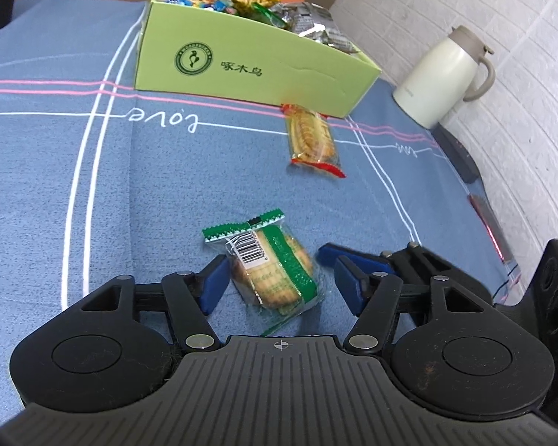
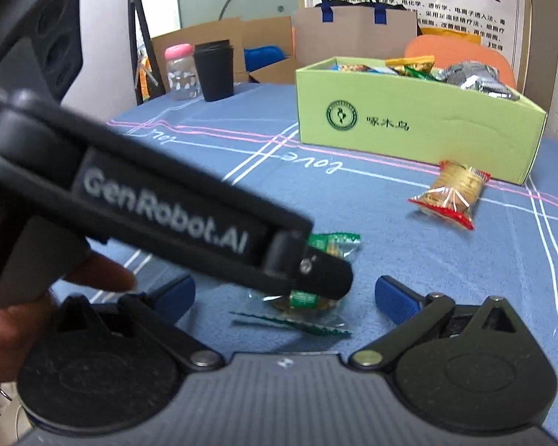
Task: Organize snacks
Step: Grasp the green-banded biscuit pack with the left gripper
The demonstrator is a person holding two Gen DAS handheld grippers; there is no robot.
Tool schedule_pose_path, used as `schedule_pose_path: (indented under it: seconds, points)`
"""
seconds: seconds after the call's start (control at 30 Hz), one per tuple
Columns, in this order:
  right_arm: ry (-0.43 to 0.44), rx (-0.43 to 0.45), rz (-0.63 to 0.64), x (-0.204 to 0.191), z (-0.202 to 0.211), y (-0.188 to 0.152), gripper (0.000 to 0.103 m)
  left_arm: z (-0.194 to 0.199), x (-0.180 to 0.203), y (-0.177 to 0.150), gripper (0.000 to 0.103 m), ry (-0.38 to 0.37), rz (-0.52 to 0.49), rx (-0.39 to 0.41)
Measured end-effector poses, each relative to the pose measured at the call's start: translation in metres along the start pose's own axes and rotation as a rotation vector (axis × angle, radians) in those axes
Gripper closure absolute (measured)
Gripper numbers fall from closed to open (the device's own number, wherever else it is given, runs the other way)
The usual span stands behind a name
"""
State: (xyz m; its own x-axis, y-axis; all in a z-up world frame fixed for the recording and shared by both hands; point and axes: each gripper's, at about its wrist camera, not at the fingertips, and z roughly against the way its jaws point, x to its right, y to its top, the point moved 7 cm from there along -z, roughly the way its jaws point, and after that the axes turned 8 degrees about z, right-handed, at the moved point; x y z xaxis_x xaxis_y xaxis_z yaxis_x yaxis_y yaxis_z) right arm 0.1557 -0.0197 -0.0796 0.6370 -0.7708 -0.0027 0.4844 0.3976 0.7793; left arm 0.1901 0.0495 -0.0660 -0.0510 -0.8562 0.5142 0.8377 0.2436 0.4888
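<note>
A green-wrapped biscuit pack [image 1: 275, 267] lies on the blue tablecloth between the open fingers of my left gripper [image 1: 279, 278]. In the right wrist view the same pack [image 2: 308, 301] is partly hidden behind the left gripper's body [image 2: 160, 204]. My right gripper [image 2: 284, 297] is open and empty, just short of the pack. A red-ended biscuit pack [image 1: 312, 137] lies farther off, beside the green snack box [image 1: 249, 63]; it also shows in the right wrist view [image 2: 454, 189]. The box [image 2: 409, 126] holds several wrapped snacks.
A cream thermos jug [image 1: 446, 74] stands at the table's right edge by the white brick wall. A black cup [image 2: 214, 70] and a pink-lidded bottle [image 2: 180, 72] stand at the far side. An orange chair [image 2: 461, 52] is behind the box.
</note>
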Motion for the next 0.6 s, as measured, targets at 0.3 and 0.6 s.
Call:
schedule_pose_path:
  seconds: [0.3,0.6]
  points:
    - [-0.004,0.024,0.009,0.003,-0.002,0.003,0.001,-0.004,-0.002,0.006,0.047,-0.007,0.027,-0.009]
    - [-0.001,0.023,0.006,0.004,-0.011,0.005,0.001,-0.006,-0.013,0.02,0.04,-0.01,0.059,0.002]
